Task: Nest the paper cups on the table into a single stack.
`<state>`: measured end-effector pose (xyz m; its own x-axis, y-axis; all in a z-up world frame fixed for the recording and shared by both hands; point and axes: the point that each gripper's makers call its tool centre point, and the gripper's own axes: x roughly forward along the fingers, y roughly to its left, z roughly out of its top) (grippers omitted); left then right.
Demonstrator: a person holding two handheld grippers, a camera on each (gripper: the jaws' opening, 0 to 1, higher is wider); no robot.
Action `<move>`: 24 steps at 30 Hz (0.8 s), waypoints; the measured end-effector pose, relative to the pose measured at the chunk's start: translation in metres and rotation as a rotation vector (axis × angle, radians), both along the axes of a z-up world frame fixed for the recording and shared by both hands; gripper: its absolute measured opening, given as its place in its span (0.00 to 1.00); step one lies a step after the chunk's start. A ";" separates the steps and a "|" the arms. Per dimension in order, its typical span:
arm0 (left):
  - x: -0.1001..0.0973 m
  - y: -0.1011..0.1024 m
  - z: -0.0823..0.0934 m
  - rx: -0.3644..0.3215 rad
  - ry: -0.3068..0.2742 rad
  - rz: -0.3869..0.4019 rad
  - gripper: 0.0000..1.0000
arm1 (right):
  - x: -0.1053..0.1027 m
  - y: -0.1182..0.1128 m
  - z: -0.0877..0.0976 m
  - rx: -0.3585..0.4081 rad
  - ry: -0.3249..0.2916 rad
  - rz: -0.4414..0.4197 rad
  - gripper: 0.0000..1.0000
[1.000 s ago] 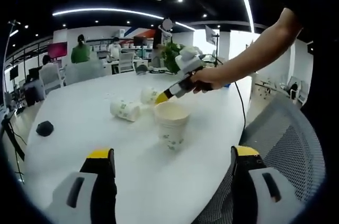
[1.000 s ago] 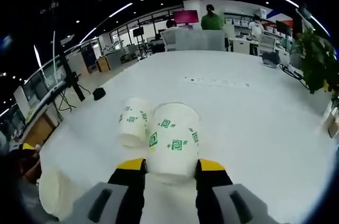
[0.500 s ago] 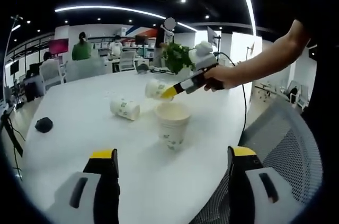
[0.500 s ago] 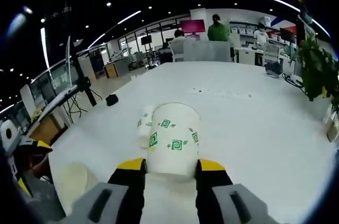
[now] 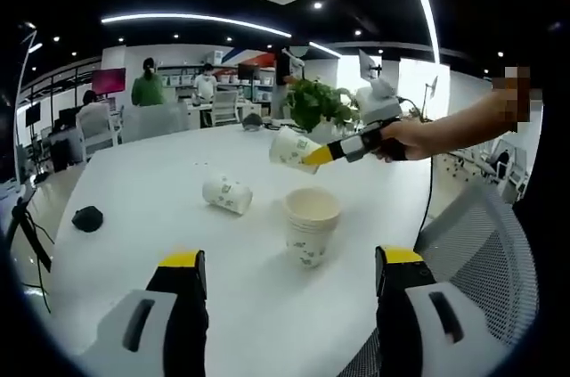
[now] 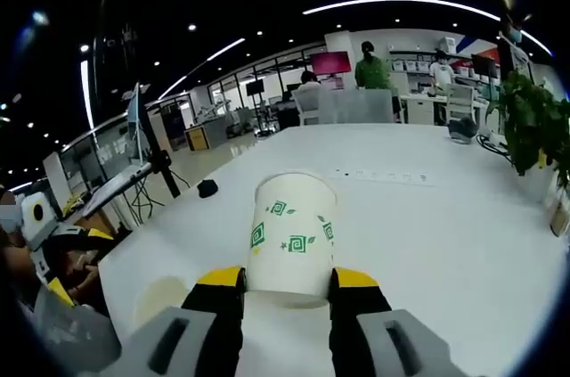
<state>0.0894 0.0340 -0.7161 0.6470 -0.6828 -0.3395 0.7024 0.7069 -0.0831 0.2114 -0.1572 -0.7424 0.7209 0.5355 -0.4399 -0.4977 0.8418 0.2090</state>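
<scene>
An upright stack of white paper cups with green prints stands mid-table. One loose cup lies on its side to the stack's left. My right gripper comes in from the right, held in a hand, shut on another cup that hangs in the air above the stack. In the right gripper view that cup sits between my yellow-tipped jaws, and the stack's open mouth shows low on the left. My left gripper is open, short of the stack.
A small black object lies near the white table's left edge. A potted plant stands at the far side. A grey mesh chair is at the right. People and desks are far behind.
My right gripper has lifted its cup off the table, up and to the right, above the stack. The lying cup stays where it was; the left view shifted slightly.
</scene>
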 end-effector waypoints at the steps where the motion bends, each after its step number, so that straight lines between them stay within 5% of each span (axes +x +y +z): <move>1: 0.001 0.000 0.004 0.002 -0.001 0.001 0.74 | -0.001 0.000 0.001 0.002 -0.004 0.002 0.36; 9: 0.013 0.002 0.021 0.030 0.008 -0.011 0.62 | -0.019 0.008 0.011 0.011 -0.040 0.033 0.36; 24: 0.025 -0.028 0.062 -0.024 -0.029 -0.107 0.43 | -0.062 0.026 0.036 0.039 -0.093 0.115 0.36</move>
